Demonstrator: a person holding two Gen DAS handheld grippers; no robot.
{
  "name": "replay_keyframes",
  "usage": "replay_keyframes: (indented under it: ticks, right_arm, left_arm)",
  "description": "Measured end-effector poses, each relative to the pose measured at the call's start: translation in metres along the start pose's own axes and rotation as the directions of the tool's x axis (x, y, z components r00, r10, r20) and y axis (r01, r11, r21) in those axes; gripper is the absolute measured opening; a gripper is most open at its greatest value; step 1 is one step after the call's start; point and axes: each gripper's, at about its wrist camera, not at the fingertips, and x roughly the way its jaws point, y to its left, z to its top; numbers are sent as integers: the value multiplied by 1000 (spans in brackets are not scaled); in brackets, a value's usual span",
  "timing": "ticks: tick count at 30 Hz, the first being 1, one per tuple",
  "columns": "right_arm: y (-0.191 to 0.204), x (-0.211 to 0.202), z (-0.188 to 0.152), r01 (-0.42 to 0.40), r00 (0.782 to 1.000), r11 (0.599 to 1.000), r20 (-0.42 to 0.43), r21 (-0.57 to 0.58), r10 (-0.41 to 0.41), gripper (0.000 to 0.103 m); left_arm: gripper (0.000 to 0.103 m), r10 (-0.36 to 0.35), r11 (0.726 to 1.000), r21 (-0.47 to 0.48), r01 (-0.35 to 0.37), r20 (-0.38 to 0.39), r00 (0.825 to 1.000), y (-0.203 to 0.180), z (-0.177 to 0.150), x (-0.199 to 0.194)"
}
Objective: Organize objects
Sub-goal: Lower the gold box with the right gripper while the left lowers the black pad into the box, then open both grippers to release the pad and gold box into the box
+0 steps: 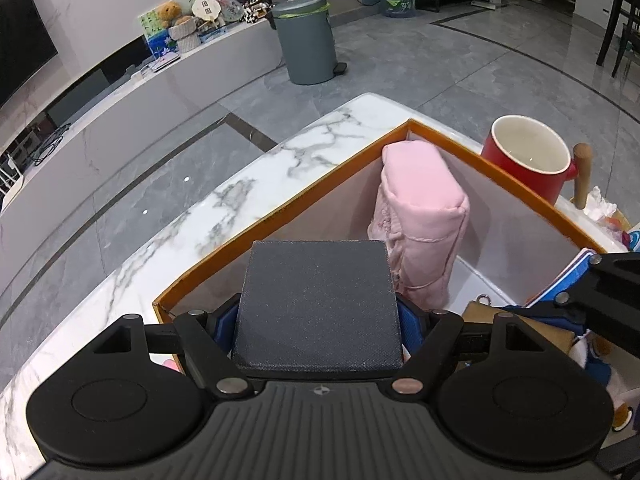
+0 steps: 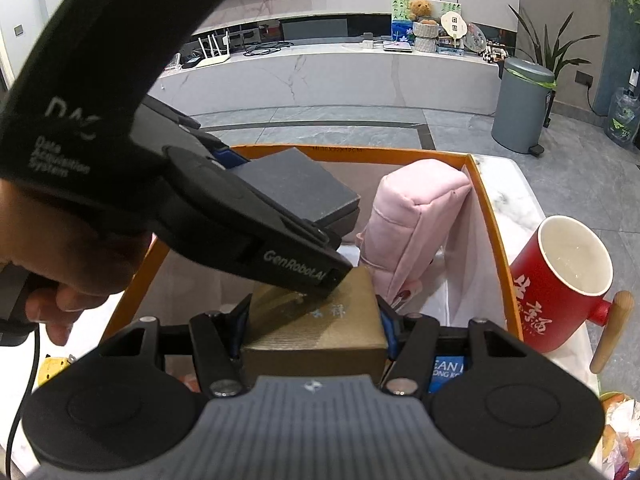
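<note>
A: What is the left gripper holding?
B: Its jaws are clamping a dark grey textured box over the orange-rimmed box on the marble desk.
A: And the right gripper?
B: Its jaws are gripping a ribbed gold-brown box, beside the pink pouch standing inside.

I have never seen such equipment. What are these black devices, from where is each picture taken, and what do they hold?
A person holds two hand-held grippers, each carrying a camera looking along its jaws. One picture is from the left gripper, closed on a dark grey box. The other is from the right gripper, closed on a gold-brown box. Both hang over an orange-rimmed box on a marble table. Inside stands a pink pouch; outside, a red mug.
</note>
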Motion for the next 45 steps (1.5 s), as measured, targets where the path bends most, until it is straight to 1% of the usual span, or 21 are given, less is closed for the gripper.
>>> replay_keyframes:
  ticks: [4,7,12,17,20,23,29,32,34,35,37,45]
  right_arm:
    - [2,2,0,-8,1000,1000,-13,-7,7,61]
    - [0,6,0,-18,999,1000,-38,-2,18,61]
    - [-2,7,0,-32,998,999,-49,7,32,61]
    - [-2,11,-1,-48,996,999,-79,20,50,62]
    - [-2,11,0,-56,995,998,-86,30,58,62]
    - [-6,12,1,-51,994,997,-93,52,56,72]
    - [-6,13,2,-66,994,996,-88,54,70,72]
    - [-7,12,2,-66,994,996,-81,60,71,72]
    - [-7,8,2,-57,997,997,-54,60,60,72]
    - [-7,4,2,-46,998,997,-40,60,49,75]
    - [-8,1,3,-46,999,997,-19,62,47,75]
    - [-6,-6,3,-45,999,997,7,62,45,75]
  left_arm:
    - [88,28,1000,0,-28,-29,999,1,0,7]
    - [88,34,999,-11,-34,-50,998,3,1,14]
    - [88,58,998,-10,-59,-64,996,2,3,18]
    - [88,101,994,54,-96,-84,991,-6,3,24]
    - [88,101,994,48,-97,-94,990,-8,4,26]
    - [91,112,992,61,-106,-105,988,-10,5,28]
    - [92,91,996,31,-88,-93,991,-9,9,25]
    - [93,78,997,33,-75,-89,993,-11,10,22]
    - [94,90,995,48,-87,-76,993,-12,11,19]
    - [94,93,995,55,-89,-73,993,-14,11,17]
    - [93,96,994,63,-92,-67,993,-14,11,13]
    - [93,117,989,94,-113,-43,992,-14,11,0]
